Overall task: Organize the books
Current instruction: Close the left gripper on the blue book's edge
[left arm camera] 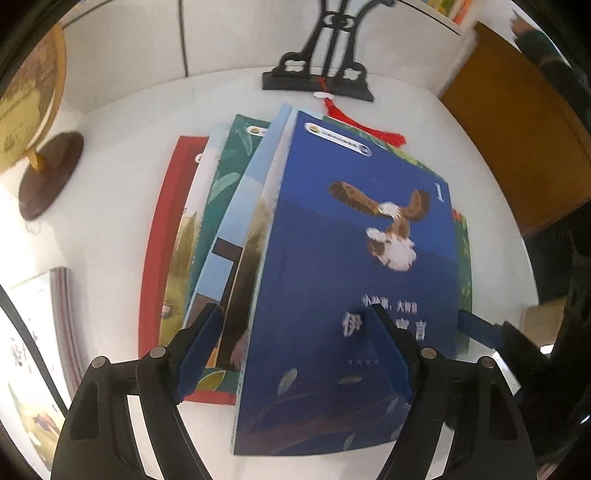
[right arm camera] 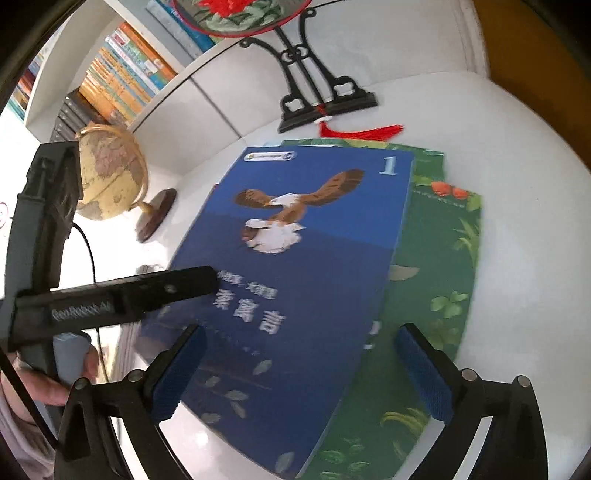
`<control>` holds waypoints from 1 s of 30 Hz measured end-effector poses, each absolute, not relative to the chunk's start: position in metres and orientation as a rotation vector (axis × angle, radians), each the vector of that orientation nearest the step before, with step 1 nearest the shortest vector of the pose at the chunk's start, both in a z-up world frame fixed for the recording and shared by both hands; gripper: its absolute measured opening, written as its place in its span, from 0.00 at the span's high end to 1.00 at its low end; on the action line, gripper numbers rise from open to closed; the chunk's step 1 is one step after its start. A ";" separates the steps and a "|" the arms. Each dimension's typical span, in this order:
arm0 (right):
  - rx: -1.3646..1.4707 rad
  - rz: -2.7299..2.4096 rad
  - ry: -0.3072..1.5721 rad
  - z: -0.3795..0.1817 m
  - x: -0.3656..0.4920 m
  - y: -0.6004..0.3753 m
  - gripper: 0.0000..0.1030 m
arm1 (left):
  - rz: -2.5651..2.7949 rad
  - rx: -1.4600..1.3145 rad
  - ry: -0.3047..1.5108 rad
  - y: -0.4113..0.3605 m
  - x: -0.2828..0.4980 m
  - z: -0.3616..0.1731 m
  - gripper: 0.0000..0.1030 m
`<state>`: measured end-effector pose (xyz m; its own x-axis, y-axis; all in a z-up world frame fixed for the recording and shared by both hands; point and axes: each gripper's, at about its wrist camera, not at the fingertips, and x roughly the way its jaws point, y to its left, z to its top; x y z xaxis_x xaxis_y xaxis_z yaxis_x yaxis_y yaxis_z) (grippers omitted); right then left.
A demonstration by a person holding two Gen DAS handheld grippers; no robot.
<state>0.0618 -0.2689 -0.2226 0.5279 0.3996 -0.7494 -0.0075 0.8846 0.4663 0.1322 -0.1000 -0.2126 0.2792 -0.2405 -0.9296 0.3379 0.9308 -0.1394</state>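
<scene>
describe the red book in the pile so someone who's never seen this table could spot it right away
Start at the white table and find the fanned pile of picture books in front of the black ornate stand. The red book lies at the very bottom, poking out on the side nearest the globe. It is the only plain red cover; the blue eagle book lies on top, the others are green or light blue.

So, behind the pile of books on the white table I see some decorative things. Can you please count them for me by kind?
Globe: 1
Black carved stand: 1
Round embroidered fan on that stand: 1
Red tassel: 1
Total: 4
</scene>
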 end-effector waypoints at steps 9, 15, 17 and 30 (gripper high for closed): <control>0.680 0.328 0.970 -0.224 0.043 -0.293 0.58 | -0.341 0.042 1.210 -0.058 0.115 -0.200 0.53; 0.660 0.376 0.996 -0.216 0.035 -0.276 0.61 | -0.315 -0.003 1.238 -0.041 0.106 -0.207 0.52; 0.650 0.359 1.046 -0.223 0.039 -0.271 0.60 | -0.316 -0.002 1.240 -0.040 0.104 -0.207 0.52; 0.914 0.360 1.030 -0.237 0.024 -0.279 0.49 | -0.337 0.044 1.247 -0.045 0.101 -0.211 0.52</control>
<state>0.0236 -0.2792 -0.2366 0.4989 0.6465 -0.5772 0.1461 0.5937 0.7913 0.1006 -0.0453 -0.2107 0.2756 -0.2267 -0.9342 0.2748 0.9498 -0.1495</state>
